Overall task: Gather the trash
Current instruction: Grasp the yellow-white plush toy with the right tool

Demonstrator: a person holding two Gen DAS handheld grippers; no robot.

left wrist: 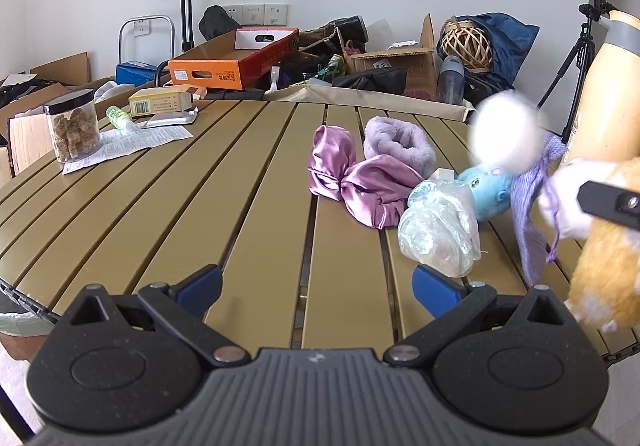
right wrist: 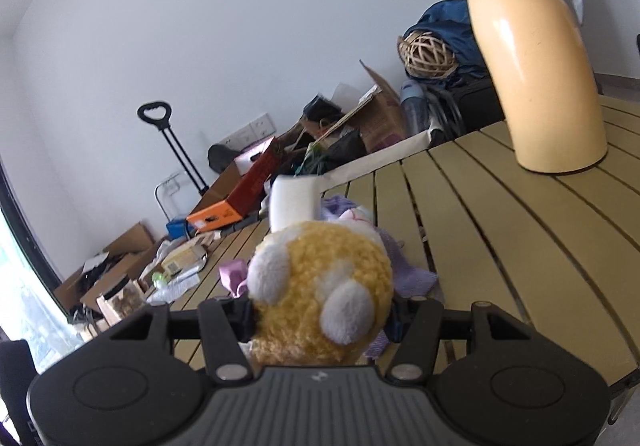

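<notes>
My left gripper (left wrist: 316, 286) is open and empty, low over the slatted table (left wrist: 160, 206). A crumpled clear plastic bag (left wrist: 438, 230) lies just ahead of its right finger. Behind it lie a pink satin cloth (left wrist: 352, 182), a lilac fuzzy band (left wrist: 400, 144) and a blue plush (left wrist: 488, 188). My right gripper (right wrist: 320, 320) is shut on a yellow and white plush toy (right wrist: 320, 286); the toy also shows at the right edge of the left wrist view (left wrist: 604, 258). A blurred white object (left wrist: 506, 134) hangs in the air above the plush; it shows in the right wrist view (right wrist: 294, 204) too.
A yellow thermos jug (right wrist: 536, 66) stands at the table's far right. A snack jar (left wrist: 72, 130), a paper leaflet (left wrist: 128, 144), a small box (left wrist: 160, 102) and a green bottle (left wrist: 118, 116) sit far left. Boxes, bags and a tripod (left wrist: 576, 62) crowd the floor behind.
</notes>
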